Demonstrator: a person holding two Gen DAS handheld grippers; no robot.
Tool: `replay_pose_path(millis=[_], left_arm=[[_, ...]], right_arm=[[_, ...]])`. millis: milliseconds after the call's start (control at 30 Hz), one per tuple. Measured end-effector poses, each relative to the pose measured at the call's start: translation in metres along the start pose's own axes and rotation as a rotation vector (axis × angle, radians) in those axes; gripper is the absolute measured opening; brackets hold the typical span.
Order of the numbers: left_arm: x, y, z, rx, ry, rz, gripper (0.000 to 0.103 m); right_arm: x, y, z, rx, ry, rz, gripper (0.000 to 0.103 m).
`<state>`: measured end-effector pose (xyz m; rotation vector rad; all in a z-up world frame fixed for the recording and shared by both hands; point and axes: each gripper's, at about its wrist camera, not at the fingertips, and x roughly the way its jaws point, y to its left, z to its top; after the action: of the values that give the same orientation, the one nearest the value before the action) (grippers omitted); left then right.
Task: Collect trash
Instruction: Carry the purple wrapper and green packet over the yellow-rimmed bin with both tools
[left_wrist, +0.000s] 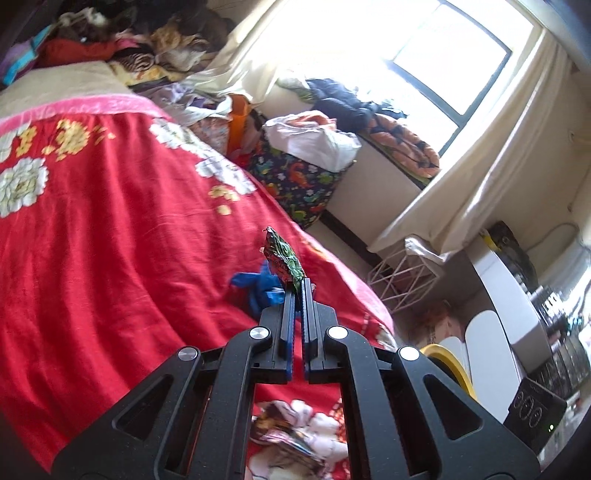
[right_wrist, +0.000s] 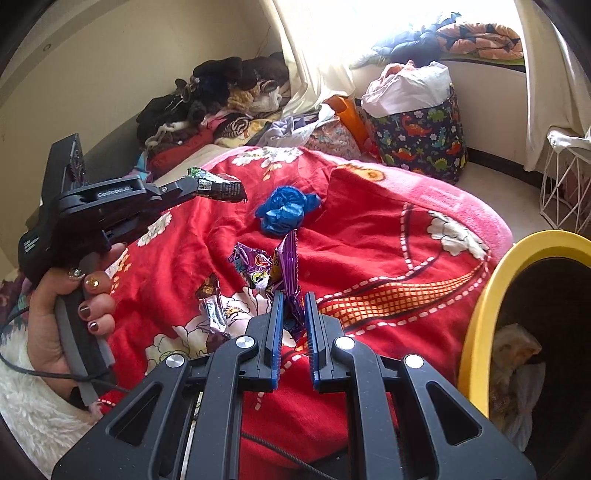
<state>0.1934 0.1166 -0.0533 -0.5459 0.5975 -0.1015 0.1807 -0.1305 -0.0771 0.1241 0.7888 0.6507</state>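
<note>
Counting trash on the red floral bedspread (right_wrist: 369, 236): four pieces visible in total. One green-and-black wrapper (right_wrist: 218, 186) is clamped in the left gripper (right_wrist: 192, 184), whose jaws are fully closed on it; the piece is held clear above the bedspread. In the left wrist view the same wrapper (left_wrist: 282, 258) stands up from the tips of the left gripper (left_wrist: 298, 286). One purple snack wrapper (right_wrist: 284, 273) sits pinched between the blue pads of the right gripper (right_wrist: 294, 299); the jaws are narrowed onto it, and the wrapper rises from between them, its upper part folded over. One silver-and-brown wrapper (right_wrist: 212, 306) lies loose on the bedspread, just left of the right gripper's left finger. One crumpled blue ball (right_wrist: 286, 214), plastic or paper, cannot tell which, rests on the bedspread beyond both grippers, touched by neither.

A person's hand (right_wrist: 66, 314) with painted nails grips the left gripper's handle at the left of the right wrist view.

Surroundings, one each: yellow-rimmed bin (right_wrist: 484, 295) at the right edge of the bed, with crumpled light material inside; dinosaur-print fabric basket (right_wrist: 424, 140) stuffed with a white bag, on the floor by the window wall; white wire basket (right_wrist: 565, 184) at far right. A heap of clothes (right_wrist: 221, 99) covers the far end of the bed. Pale curtains (left_wrist: 491, 177) hang by the bright window.
</note>
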Motion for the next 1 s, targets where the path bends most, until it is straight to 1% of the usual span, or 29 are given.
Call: replay_pose_path(millis=[133, 567, 1000], left_arm=[[-0.001, -0.012, -0.004, 0.034, 0.003, -0.011, 0.001], [-0.006, -0.048, -0.018, 0.085, 0.032, -0.072, 0.001], [-0.007, -0.085, -0.034, 0.158, 0.064, -0.131, 0.001]], right_arm=[[-0.011, -0.006, -0.001, 0.019, -0.015, -0.009, 0.011], [-0.040, -0.030, -0.007, 0.078, -0.055, -0.044, 0.012], [-0.070, -0.067, -0.011, 0.148, -0.104, -0.101, 0.012]])
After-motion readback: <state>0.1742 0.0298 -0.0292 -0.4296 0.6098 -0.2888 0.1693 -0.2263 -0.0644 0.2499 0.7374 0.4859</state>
